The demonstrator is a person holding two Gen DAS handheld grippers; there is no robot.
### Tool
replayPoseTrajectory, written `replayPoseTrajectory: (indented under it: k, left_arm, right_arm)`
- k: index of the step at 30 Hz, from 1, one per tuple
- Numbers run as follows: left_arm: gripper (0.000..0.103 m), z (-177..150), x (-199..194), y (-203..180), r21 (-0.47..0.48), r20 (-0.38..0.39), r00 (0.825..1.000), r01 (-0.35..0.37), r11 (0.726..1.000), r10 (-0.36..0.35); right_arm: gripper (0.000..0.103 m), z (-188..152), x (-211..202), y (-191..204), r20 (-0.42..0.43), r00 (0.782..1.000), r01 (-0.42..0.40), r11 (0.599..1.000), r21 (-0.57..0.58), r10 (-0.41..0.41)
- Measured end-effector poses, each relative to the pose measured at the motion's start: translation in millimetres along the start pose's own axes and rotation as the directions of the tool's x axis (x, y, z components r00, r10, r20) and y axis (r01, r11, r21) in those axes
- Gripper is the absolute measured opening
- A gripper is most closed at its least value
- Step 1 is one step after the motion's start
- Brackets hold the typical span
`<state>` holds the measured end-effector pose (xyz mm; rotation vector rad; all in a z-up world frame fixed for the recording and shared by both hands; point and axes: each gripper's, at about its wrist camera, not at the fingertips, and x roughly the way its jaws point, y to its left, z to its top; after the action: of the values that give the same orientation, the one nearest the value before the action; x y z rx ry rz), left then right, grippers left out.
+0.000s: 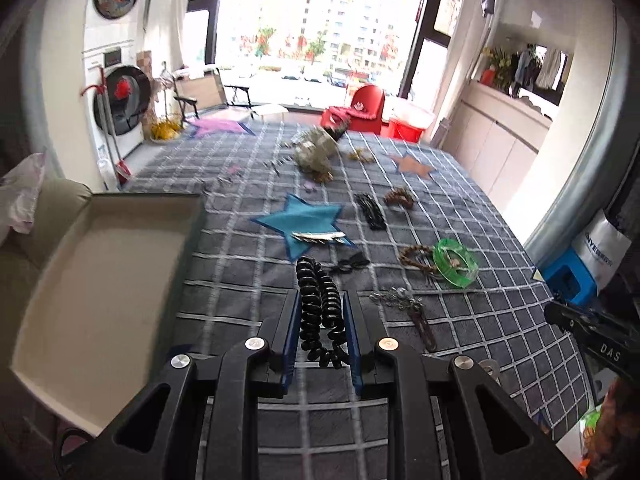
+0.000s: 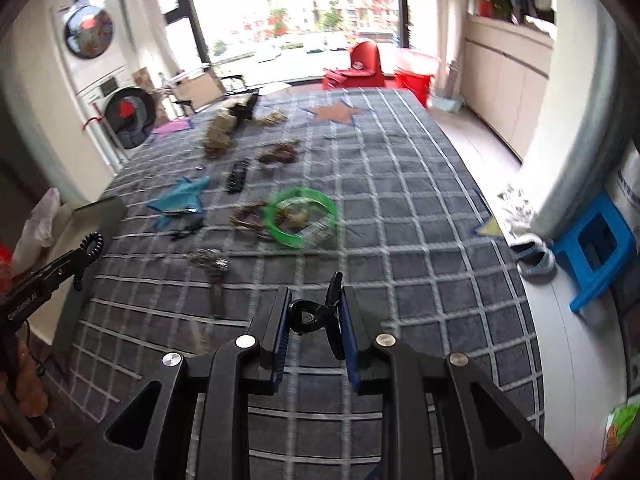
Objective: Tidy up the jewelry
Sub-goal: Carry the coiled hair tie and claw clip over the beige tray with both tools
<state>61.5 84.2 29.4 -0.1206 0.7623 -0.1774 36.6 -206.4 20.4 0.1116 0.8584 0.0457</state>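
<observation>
The left hand-held gripper (image 1: pixel 322 312) is clamped on a black spiral hair tie (image 1: pixel 320 312), which is lifted clear of the checked bedspread (image 1: pixel 460 340). The right hand-held gripper (image 2: pixel 314 312) is closed on a small black clip (image 2: pixel 320 316), though that view is smeared, so the exact kind of clip can't really be called.

So a double pickup looks done, and the carry-to-the-box step seems to be in hand. An open beige box (image 1: pixel 100 280) is seen just left of the left hand-held gripper, empty as far as can be seen.

Ahead of both hand-held grippers, plenty is left on the bed: a green bangle (image 1: pixel 456 262), a braided bracelet (image 1: pixel 416 258) touching it, black hair pins (image 1: pixel 370 210) and a metal piece (image 1: pixel 400 298) close to the right.

Next, both pieces probably need to be swung left over the box and let go inside its walls.
</observation>
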Motion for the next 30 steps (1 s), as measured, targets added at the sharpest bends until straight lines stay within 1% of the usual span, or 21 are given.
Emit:
replayPoseTrajectory:
  k: [4, 8, 12, 16, 20, 25, 30]
  left_arm:
    - [0.023, -2, -25, 27, -0.021, 0.036, 0.999, -0.028, 0.999, 0.029]
    - [0.023, -6, -44, 54, -0.036, 0.054, 0.996, -0.070, 0.997, 0.072]
    - [0.023, -16, -60, 83, -0.051, 0.067, 0.990, -0.122, 0.991, 0.125]
    - [0.023, -24, -68, 114, -0.087, 0.066, 0.982, -0.173, 0.981, 0.179]
    - [0.023, -35, -64, 147, -0.128, 0.038, 0.972, -0.227, 0.965, 0.233]
    - [0.023, -48, -54, 184, -0.172, -0.004, 0.957, -0.285, 0.943, 0.289]
    - [0.023, -58, -33, 207, -0.189, -0.063, 0.949, -0.314, 0.931, 0.308]
  right_arm:
    - [0.026, 10, -9, 32, 0.024, 0.999, -0.044, 0.997, -0.060, 0.045]
    - [0.026, 17, -13, 74, 0.034, 0.994, -0.095, 0.986, -0.136, 0.101]
    - [0.026, 22, -15, 121, 0.034, 0.987, -0.145, 0.965, -0.217, 0.156]
    - [0.026, 24, -12, 174, 0.015, 0.971, -0.222, 0.929, -0.295, 0.237]
    - [0.026, 20, -4, 226, -0.024, 0.954, -0.285, 0.885, -0.368, 0.297]
    - [0.026, 10, 16, 287, -0.113, 0.924, -0.377, 0.824, -0.422, 0.365]
    - [0.026, -2, 48, 334, -0.216, 0.903, -0.429, 0.790, -0.439, 0.371]
